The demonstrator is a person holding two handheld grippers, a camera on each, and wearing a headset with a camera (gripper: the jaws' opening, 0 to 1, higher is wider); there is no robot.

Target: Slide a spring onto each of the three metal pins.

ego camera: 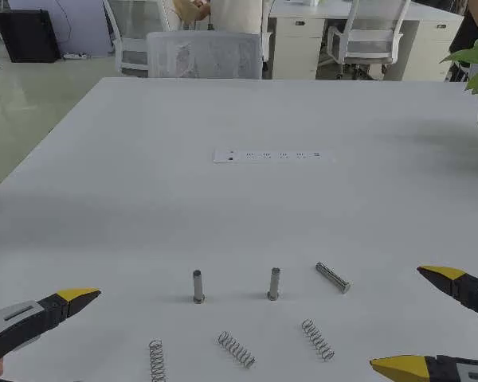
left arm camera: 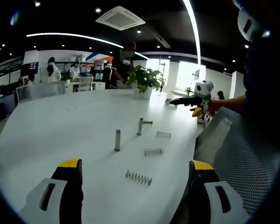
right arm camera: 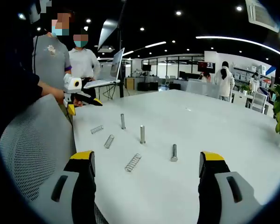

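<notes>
On the white workbench top point(ego camera: 247, 207), the yellow-tipped left gripper point(left arm camera: 135, 165) and right gripper point(right arm camera: 146, 157) are both found spread open and empty, three steel coil springs point(ego camera: 236, 348) lying flat between them, the slantwise rightmost spring point(ego camera: 317, 339) nearest the right gripper, and three grey metal pins point(ego camera: 273, 283) beyond, two upright, one toppled.

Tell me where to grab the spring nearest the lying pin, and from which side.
Grip the spring across its coils near the middle, probably from above with the right hand-held gripper. It lies flat on the table, slanting, so the jaws should straddle its long axis; a mid-body hold leaves both open ends free.
</notes>
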